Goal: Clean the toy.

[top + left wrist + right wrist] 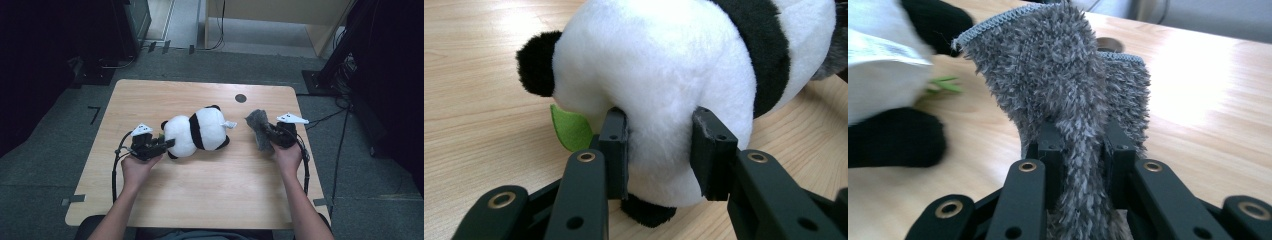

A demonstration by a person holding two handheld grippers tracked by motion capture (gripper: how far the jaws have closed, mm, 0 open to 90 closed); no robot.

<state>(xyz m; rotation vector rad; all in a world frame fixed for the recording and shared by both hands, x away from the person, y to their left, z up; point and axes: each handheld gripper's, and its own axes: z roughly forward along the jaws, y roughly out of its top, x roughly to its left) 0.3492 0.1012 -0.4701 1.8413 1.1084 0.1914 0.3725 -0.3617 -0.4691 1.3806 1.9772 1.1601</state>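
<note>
A black and white panda plush (197,131) lies on its side in the middle of the wooden table (200,190). My left gripper (167,144) is shut on the panda's white head (659,90), its pads (616,145) pressing into the fur. A green felt leaf (570,127) sticks out beside the head. My right gripper (267,132) is shut on a grey fluffy cloth (259,125), held up just right of the panda. In the right gripper view the cloth (1068,85) stands between the jaws, with the panda's black paw (895,137) at the left.
A round dark grommet hole (240,98) sits near the table's far edge. Dark equipment and cables (345,65) stand on the floor to the right. A black cabinet (135,20) is at the far left.
</note>
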